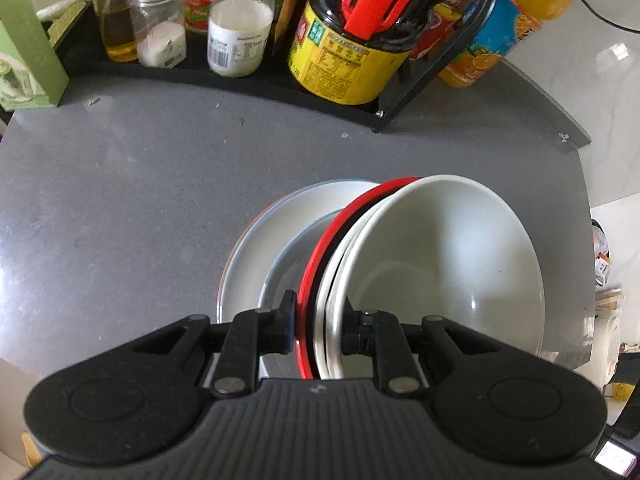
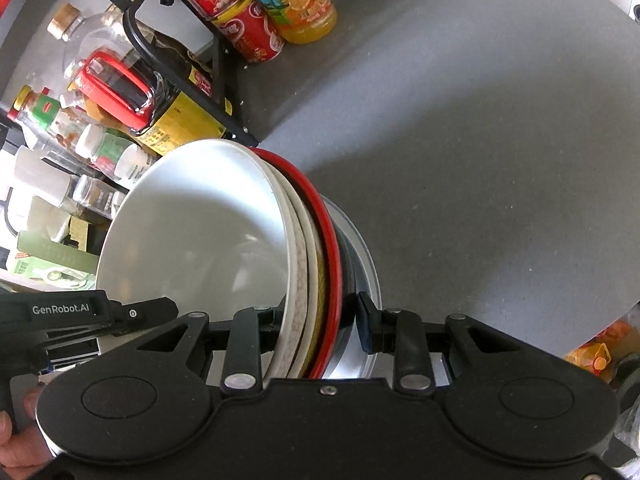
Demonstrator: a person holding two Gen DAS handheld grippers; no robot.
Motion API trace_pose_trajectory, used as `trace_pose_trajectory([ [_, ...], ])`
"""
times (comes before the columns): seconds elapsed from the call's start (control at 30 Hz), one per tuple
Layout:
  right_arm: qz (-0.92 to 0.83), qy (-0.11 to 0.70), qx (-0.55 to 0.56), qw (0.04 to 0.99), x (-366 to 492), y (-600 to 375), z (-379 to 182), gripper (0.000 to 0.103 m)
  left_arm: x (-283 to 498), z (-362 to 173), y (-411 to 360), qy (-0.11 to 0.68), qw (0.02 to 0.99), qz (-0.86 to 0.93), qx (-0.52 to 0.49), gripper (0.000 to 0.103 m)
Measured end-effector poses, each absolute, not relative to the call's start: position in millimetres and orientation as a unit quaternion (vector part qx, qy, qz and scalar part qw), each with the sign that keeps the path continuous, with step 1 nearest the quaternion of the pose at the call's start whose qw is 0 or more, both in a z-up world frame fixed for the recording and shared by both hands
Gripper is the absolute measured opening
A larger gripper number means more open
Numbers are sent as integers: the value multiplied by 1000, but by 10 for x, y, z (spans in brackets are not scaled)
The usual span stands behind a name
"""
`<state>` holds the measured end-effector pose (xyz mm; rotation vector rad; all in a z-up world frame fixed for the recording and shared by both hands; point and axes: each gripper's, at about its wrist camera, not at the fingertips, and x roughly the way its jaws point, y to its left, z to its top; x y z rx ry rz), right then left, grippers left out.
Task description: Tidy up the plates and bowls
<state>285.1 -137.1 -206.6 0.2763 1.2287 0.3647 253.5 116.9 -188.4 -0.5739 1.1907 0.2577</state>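
Currently both tongs, left tongs (image 1: 318,330) and right tongs (image 2: 316,326), clamp the nested bowl stack (image 1: 420,272) rims, tilted on edge directly over grey plate (image 1: 280,216) on bench (image 1: 120,200).

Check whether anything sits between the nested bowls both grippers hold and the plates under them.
Nothing visible does. The left gripper and right gripper clamp the nested bowls by their rims, tilted directly above the plates on the grey table.
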Motion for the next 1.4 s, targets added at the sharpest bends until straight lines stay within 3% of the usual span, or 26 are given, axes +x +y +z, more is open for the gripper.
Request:
trace_pose_trajectory([
  [0.53,154,561,127,804,2785,-1353,-2049,35,2567,-1869,1137,554,791,98,-243,18],
  [0.7,144,557,122,809,2717,-1355,-2017,46,2589,-1847,1146,554,794,86,-237,23],
  [0.77,146,556,118,810,2698,-1355,-2002,47,2600,-1812,1135,550,799,86,-229,28],
  [0.93,146,538,111,822,2630,-1367,-1890,57,2573,-1748,1091,545,805,87,-216,60],
  [1.0,147,532,108,827,2585,-1409,-1834,65,2545,-1730,1078,546,806,97,-210,67],
  [1.27,148,499,115,846,2303,-1747,-1591,85,2353,-1587,992,527,816,113,-208,82],
  [1.4,147,485,107,856,2109,-1910,-1466,86,2176,-1500,904,514,822,124,-211,86],
])
